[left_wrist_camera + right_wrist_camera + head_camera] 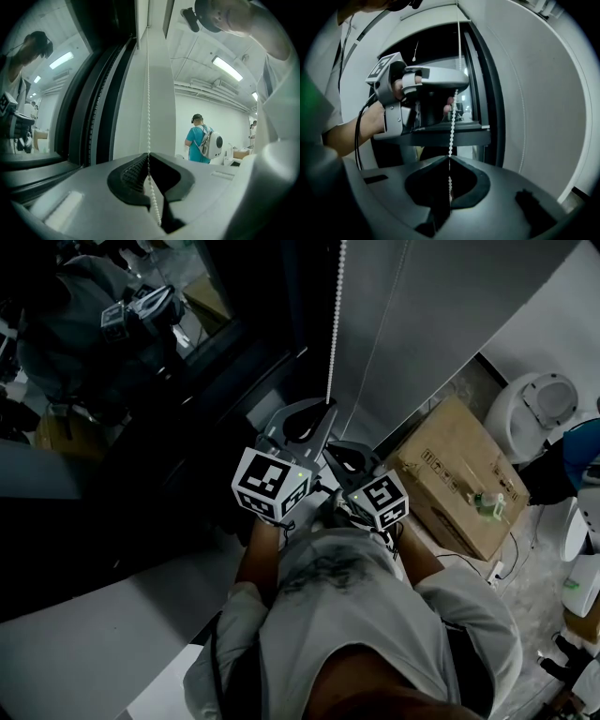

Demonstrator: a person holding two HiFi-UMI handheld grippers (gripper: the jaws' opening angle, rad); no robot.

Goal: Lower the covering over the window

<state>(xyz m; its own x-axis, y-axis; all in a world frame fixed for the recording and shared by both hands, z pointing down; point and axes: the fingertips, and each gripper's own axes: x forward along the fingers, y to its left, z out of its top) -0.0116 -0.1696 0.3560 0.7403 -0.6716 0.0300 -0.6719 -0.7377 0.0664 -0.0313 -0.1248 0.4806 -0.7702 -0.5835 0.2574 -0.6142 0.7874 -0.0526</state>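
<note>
Two jaws of the left gripper (149, 158) are pressed together on the white bead chain (148, 93). The right gripper (449, 161) pinches the same chain just below. The chain hangs beside the grey blind (422, 324), right of the dark window (141, 352).

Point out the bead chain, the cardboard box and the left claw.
bead chain (337, 306): head view, upper hanging stretch.
cardboard box (459, 474): head view, top face.
left claw (149, 154): left gripper view, between its closed tips.

Cardboard box (459, 474), bystander in teal shirt (193, 139)
</note>
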